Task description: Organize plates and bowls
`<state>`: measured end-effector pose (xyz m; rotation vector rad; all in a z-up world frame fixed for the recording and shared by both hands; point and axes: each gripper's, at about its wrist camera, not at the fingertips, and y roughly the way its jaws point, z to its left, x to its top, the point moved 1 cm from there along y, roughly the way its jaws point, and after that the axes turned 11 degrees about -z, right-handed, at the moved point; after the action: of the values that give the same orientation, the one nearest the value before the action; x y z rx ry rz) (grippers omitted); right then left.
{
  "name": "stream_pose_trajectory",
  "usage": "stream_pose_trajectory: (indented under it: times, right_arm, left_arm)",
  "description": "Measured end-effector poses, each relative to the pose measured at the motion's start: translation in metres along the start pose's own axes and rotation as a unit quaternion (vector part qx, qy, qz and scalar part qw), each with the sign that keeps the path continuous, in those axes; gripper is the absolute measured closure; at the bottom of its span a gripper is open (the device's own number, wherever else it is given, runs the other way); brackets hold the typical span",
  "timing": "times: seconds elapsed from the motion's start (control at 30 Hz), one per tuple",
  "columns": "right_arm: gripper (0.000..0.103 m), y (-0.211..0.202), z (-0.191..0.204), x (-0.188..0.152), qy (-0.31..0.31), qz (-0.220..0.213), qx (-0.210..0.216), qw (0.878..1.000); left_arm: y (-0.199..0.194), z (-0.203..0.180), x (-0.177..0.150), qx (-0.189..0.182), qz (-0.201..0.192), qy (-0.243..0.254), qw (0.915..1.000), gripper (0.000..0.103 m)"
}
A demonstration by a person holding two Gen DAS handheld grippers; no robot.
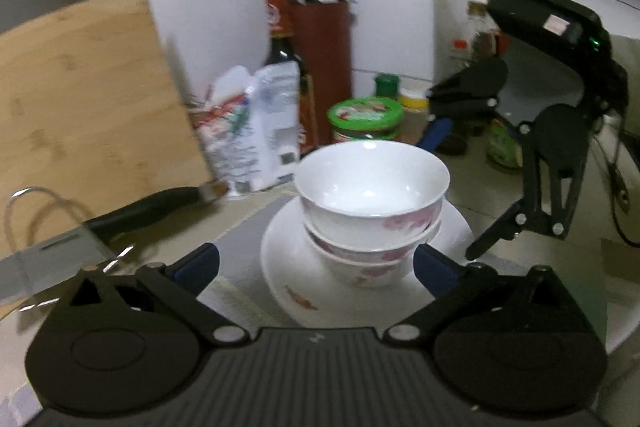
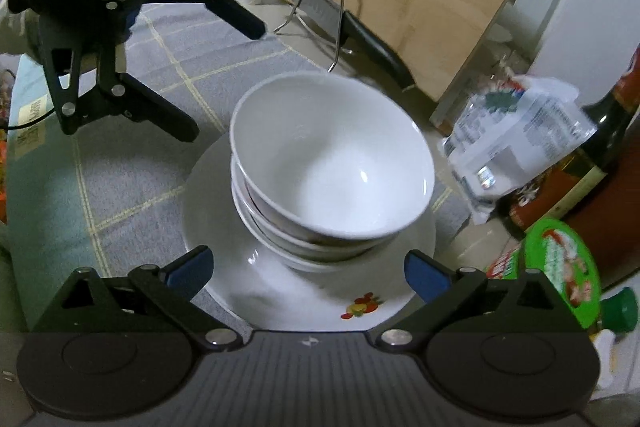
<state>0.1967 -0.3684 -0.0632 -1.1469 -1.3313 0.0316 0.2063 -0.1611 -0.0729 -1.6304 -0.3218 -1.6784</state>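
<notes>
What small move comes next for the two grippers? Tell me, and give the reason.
Probably draw both back and clear of the dishes. The bowls sit nested, leaning a little, on the white plate, which rests on the checked cloth. The left hand-held gripper and the right hand-held gripper are both open, holding nothing, so the stacking looks finished.

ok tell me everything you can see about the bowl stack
The bowl stack is three white, glossy, ceramic-looking bowls nested upright, each with pink floral print on the outside. The top bowl is empty and sits slightly tilted. The stack stands on a white plate with a small fruit print, which lies on a grey checked cloth. Neither open gripper touches it.
</notes>
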Motion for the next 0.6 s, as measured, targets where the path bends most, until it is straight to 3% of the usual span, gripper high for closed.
stream_pose_trajectory:
  times: [0.17,0.33,0.47,0.6]
  right_arm:
    - [0.0,-0.015,0.018,0.016,0.011,-0.012,-0.054,0.998]
    - [0.0,-0.021,0.041,0.025,0.098,-0.013,-0.14,0.985]
    - [0.0,-0.028,0.069,0.026,0.208,-0.011,-0.212,0.955]
    - [0.0,-0.037,0.097,0.021,0.314,0.004,-0.271,0.91]
  left_arm:
    - [-0.026,-0.003,-0.003,0.052,-0.032,-0.014,0.9981,0.001]
    - [-0.058,-0.009,-0.011,0.068,-0.062,-0.054,0.9943,0.001]
    - [-0.075,-0.019,-0.015,0.106,-0.03,-0.063,0.9919,0.001]
    - [-0.091,-0.022,-0.017,0.131,0.005,-0.097,0.9866,0.001]
